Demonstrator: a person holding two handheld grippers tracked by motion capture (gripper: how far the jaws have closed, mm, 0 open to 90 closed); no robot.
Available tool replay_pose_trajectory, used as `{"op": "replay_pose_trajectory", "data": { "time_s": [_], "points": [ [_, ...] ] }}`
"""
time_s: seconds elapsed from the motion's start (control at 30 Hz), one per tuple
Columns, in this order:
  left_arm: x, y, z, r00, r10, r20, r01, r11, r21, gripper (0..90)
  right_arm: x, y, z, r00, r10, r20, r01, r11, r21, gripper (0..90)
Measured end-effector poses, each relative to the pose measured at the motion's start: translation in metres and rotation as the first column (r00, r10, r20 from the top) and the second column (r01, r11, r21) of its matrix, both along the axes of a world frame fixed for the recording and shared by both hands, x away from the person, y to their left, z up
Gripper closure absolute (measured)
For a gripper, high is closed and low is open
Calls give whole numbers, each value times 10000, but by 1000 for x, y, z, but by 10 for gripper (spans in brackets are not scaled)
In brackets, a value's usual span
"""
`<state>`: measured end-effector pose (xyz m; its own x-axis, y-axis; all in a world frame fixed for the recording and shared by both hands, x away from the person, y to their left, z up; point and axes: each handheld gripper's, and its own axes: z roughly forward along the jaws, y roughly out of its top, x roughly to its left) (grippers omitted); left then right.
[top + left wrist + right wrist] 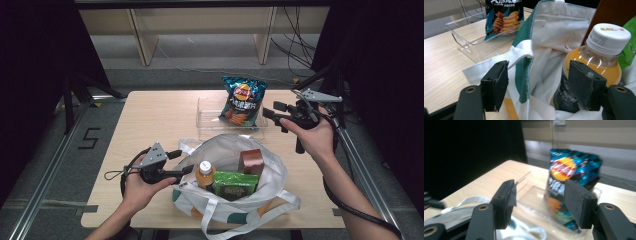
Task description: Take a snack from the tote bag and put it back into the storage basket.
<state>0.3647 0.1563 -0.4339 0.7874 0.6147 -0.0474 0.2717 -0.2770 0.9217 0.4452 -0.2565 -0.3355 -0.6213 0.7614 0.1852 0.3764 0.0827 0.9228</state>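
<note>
On the tabletop (150,120) a white tote bag (235,165) sits open at about 6 o'clock, with an orange drink bottle (204,174), a green packet (235,184) and a brown box (251,161) standing inside it. A clear tray (207,122) lies just beyond the bag, toward 12 o'clock, and a blue bag of chips (243,100) stands in it, leaning against its back wall, so unpacking into the tray looks to be the work in hand.

The left hand-held gripper (177,162) rests at the bag's 9 o'clock rim. Its jaws stand apart with the white strap (506,56) and the green-edged rim between them, not visibly pinched; probably it is placed there to steady the soft mouth so things lift out cleanly.

The right hand-held gripper (272,111) hangs at 2 o'clock, just beside the chips, pointing at them. Its jaws are apart and empty, framing the chips bag (571,180) in its own blurred view.
</note>
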Motion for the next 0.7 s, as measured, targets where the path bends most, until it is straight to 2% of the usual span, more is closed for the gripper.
{"op": "replay_pose_trajectory", "data": {
  "time_s": [0.07, 0.17, 0.2, 0.23, 0.27, 0.3, 0.33, 0.4, 0.5, 0.7],
  "points": [
    [-1, -1, 0, 10000, 80, -36, -80, 10000, 51, 322, -11, 1, -1, 9990, 445, 26, -445, 9990, 25, 421],
    [-1, -1, 0, 10000, 81, -40, -81, 10000, 33, 321, -17, 0, -3, 9970, 772, 76, -773, 9970, 80, 416],
    [-1, -1, 0, 9999, 93, -52, -93, 10000, 21, 322, -22, -1, -4, 9958, 916, -55, -916, 9957, 118, 415],
    [-1, -1, 0, 9999, 94, -59, -93, 10000, 14, 322, -23, -1, -5, 9952, 982, 1, -982, 9951, 118, 415],
    [-1, -1, 0, 9999, 99, -57, -99, 9999, 15, 322, -27, -2, -6, 9937, 1096, -224, -1093, 9939, 153, 412],
    [-1, -1, 0, 9999, 99, -57, -99, 10000, 10, 322, -29, -2, -7, 9939, 1096, -155, -1095, 9940, 73, 411],
    [-1, -1, 0, 9999, 103, -54, -103, 9999, 8, 322, -34, 0, -8, 9946, 1018, -179, -1015, 9946, 197, 411],
    [-1, -1, 0, 9999, 128, -61, -128, 9999, -13, 322, -44, 2, -10, 9944, 1007, -331, -1000, 9947, 225, 404],
    [-1, -1, 0, 9999, 125, -59, -125, 9999, 8, 322, -59, 7, -11, 9915, 1257, -332, -1256, 9921, 46, 395],
    [-1, -2, 1, 9999, 107, -49, -107, 9999, 48, 322, -86, 19, -15, 9923, 1081, -596, -1061, 9937, 361, 356]
  ]
}}
